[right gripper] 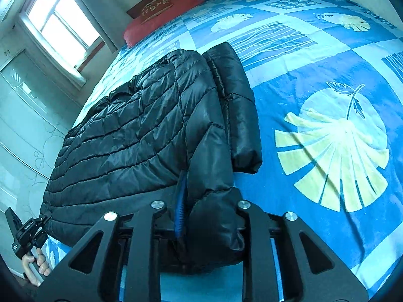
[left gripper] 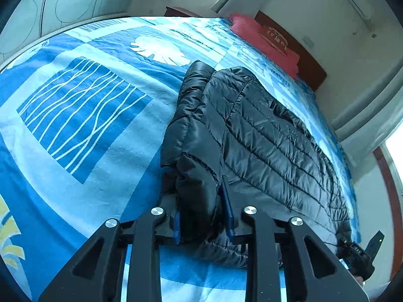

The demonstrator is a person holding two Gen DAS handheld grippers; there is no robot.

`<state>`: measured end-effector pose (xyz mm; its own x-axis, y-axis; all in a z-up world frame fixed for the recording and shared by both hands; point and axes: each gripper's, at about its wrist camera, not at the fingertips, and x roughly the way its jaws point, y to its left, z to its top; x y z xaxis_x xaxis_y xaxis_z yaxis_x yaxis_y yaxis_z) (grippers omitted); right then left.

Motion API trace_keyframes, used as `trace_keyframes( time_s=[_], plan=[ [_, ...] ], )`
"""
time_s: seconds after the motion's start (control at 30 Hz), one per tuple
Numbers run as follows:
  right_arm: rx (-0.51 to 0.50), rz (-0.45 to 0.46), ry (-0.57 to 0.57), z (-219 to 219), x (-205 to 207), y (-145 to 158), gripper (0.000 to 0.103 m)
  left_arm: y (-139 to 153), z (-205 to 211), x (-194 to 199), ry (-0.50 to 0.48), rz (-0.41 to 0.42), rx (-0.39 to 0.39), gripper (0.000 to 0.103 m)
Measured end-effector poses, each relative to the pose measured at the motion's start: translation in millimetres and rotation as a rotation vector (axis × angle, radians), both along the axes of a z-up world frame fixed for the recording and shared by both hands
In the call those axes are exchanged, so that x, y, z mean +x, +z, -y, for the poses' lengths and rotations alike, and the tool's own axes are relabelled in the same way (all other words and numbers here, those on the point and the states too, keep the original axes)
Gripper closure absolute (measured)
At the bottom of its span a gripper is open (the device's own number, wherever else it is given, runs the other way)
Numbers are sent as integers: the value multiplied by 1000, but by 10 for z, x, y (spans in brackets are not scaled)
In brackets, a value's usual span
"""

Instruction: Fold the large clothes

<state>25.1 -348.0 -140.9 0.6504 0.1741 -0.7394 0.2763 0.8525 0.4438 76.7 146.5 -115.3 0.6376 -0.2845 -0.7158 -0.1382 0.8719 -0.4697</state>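
A: How far along is the jacket [left gripper: 264, 136]?
B: Sleeves folded in; cross-fold remains.
A: Grippers?
B: Left gripper [left gripper: 203, 216] and right gripper [right gripper: 209, 224] each pinch its near hem, narrowly parted.

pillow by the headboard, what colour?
Red pillow, with a gold design; clearest in the right wrist view.

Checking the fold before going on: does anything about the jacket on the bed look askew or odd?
Only a little. The black puffer jacket lies folded on the blue bedspread, but one sleeve sticks out past the folded body's edge. Fabric still sits bunched between the jaws of both grippers. No damage shows.
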Motion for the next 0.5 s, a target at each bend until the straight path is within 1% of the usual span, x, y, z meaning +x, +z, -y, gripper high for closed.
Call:
trace_keyframes(
  time_s=[0.07, 0.13, 0.17, 0.23, 0.3, 0.33, 0.4, 0.5],
  plan=[
    [1, -4, -2, 9, -6, 12, 71, 15, -23, 7, -1, -11, 3, 69],
    [-14, -11, -2, 13, -29, 33, 67, 38, -49, -2, -1, -20, 13, 59],
    [-22, -13, -3, 20, -38, 40, 63, 46, -65, -20, 1, -23, 16, 56],
    [-30, -17, -3, 36, -83, 71, 59, 81, -103, -69, 5, -19, 18, 47],
    [-31, -18, -10, 61, -156, 102, 53, 111, -131, -126, 5, -15, 28, 43],
    [-33, -17, -18, 80, -209, 118, 49, 120, -143, -147, 2, -13, 33, 40],
    [-41, -21, -32, 137, -309, 157, 48, 144, -171, -184, -5, -9, 49, 38],
    [-87, -24, -76, 219, -443, 246, 48, 166, -227, -196, -13, -7, 50, 38]
  ],
)
